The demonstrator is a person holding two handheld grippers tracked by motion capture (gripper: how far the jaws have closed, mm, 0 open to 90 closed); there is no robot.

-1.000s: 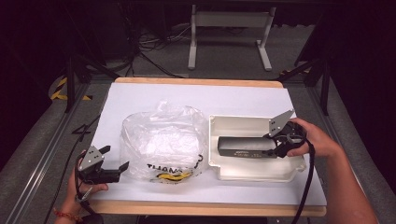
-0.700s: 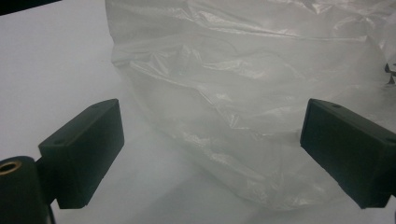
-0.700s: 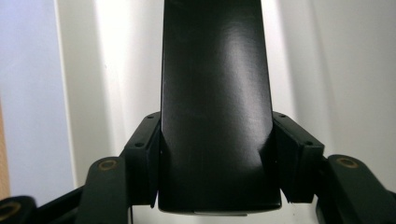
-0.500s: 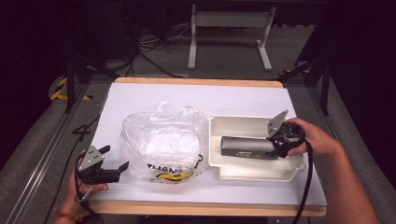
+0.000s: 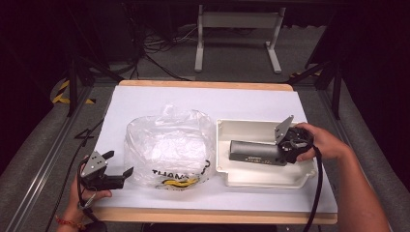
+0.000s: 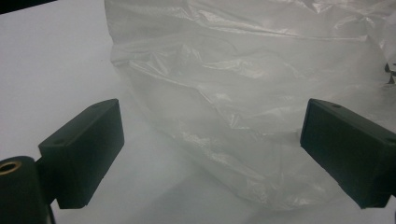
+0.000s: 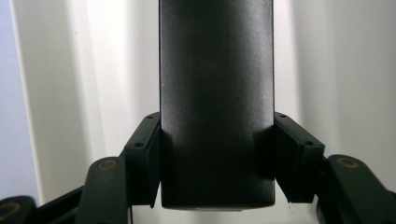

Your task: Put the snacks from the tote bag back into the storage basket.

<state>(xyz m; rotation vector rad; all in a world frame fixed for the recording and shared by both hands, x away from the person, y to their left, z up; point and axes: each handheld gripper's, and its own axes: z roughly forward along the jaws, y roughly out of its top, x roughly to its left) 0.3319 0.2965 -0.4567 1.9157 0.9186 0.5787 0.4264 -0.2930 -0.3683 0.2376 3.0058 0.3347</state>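
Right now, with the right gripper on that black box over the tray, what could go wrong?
1. The right gripper clamps the black box only at one end, so the long free end might sag or twist out over the white tray.
2. The box lies close to the tray's walls; swinging it could catch the rim and shift the tray.
3. The open left gripper faces the plastic bag; the thin, crumpled film may slip out or tear when pinched.
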